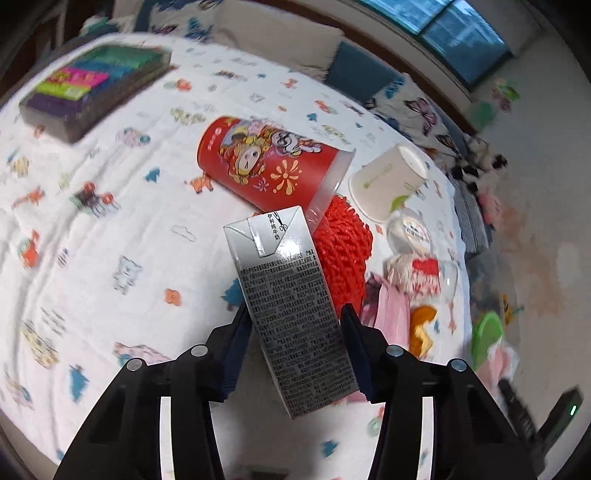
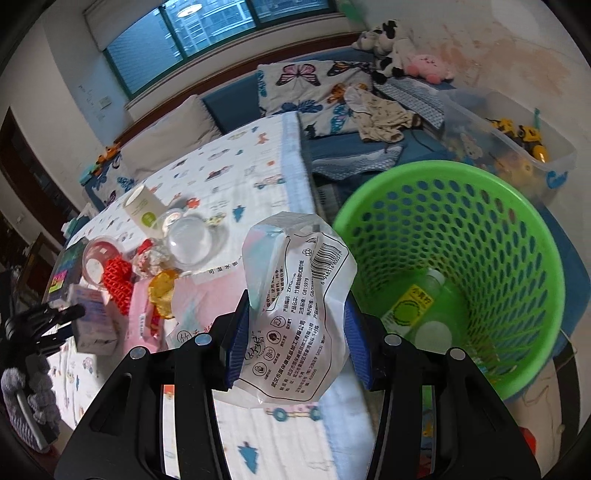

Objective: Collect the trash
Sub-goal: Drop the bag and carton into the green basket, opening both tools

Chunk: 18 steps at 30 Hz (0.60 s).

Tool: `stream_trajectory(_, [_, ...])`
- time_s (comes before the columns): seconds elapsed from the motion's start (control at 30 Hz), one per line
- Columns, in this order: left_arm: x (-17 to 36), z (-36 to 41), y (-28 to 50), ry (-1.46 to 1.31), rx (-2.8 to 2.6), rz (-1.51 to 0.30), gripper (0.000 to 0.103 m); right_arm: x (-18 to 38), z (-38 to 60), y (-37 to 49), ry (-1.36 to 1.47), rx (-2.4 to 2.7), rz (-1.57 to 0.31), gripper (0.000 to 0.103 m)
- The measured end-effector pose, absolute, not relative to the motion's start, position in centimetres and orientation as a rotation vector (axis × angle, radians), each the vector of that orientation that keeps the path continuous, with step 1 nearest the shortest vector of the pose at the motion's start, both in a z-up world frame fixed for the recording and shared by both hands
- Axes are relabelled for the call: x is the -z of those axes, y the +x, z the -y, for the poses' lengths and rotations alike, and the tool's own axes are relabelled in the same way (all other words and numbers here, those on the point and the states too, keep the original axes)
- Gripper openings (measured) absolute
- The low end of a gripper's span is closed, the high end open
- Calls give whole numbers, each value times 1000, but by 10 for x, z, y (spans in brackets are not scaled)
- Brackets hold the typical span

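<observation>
Carton (image 1: pixel 291 306) gripped; red cup (image 1: pixel 269 162) ahead.

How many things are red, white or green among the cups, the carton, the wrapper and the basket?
Red: 1, the red cup.
White: 3, the paper cup, milk carton, plastic wrapper.
Green: 1, the basket.
Total: 5.

A patterned bedsheet (image 2: pixel 258 155) lies below a blue-framed window (image 2: pixel 192 29).
</observation>
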<state>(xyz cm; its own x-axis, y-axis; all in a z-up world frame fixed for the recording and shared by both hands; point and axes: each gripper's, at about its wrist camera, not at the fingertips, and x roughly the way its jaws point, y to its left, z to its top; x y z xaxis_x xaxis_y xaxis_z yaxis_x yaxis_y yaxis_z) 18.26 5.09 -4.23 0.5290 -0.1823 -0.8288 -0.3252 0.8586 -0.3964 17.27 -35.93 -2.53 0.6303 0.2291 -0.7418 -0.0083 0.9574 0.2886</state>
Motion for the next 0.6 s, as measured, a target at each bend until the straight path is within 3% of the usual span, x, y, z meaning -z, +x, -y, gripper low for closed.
stream_trajectory(0.6, [1,-10,154,-370,200,-994,47,44,466,181,343,83,-873,51])
